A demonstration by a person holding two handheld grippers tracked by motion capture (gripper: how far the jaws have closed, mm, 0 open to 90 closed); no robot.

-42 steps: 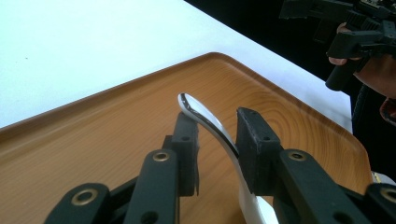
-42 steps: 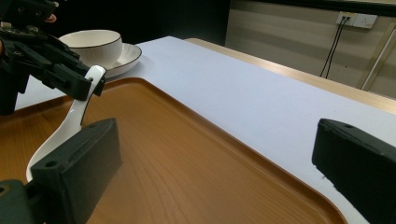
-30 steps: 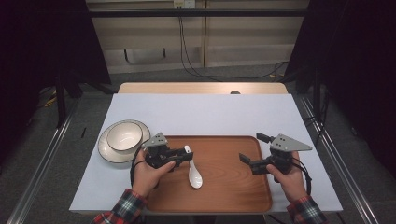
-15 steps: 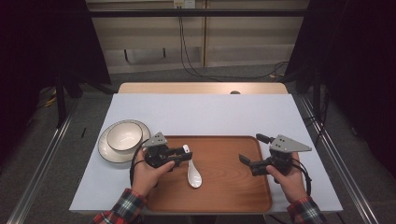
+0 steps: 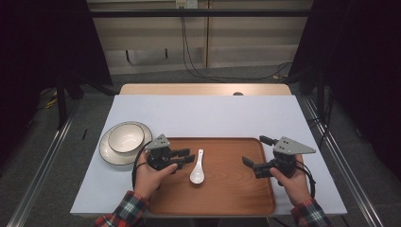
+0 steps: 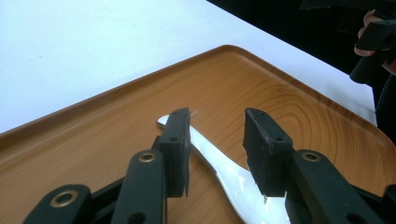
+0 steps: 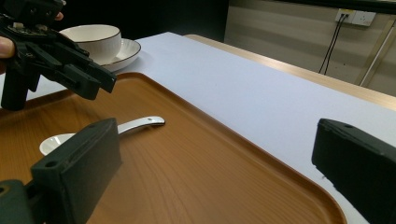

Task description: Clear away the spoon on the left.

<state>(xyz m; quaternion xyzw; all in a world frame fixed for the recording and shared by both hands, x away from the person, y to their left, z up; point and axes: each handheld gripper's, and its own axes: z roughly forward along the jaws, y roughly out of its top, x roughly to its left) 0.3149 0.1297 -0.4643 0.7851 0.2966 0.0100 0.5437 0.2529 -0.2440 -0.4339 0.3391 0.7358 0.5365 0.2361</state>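
So your spoon already lies flat on the wooden tray, with the bowl and plate still off to its left on the white table cover. Your left gripper hovers beside the spoon's handle; its jaws have just been opening, the handle loose between them. Compared with a second ago, the spoon hasn't shifted. Your right gripper holds wide, empty jaws.

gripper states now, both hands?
Left gripper: open, jaws just been opening, spoon handle lies between them, not pinched.
Right gripper: open, holding nothing.
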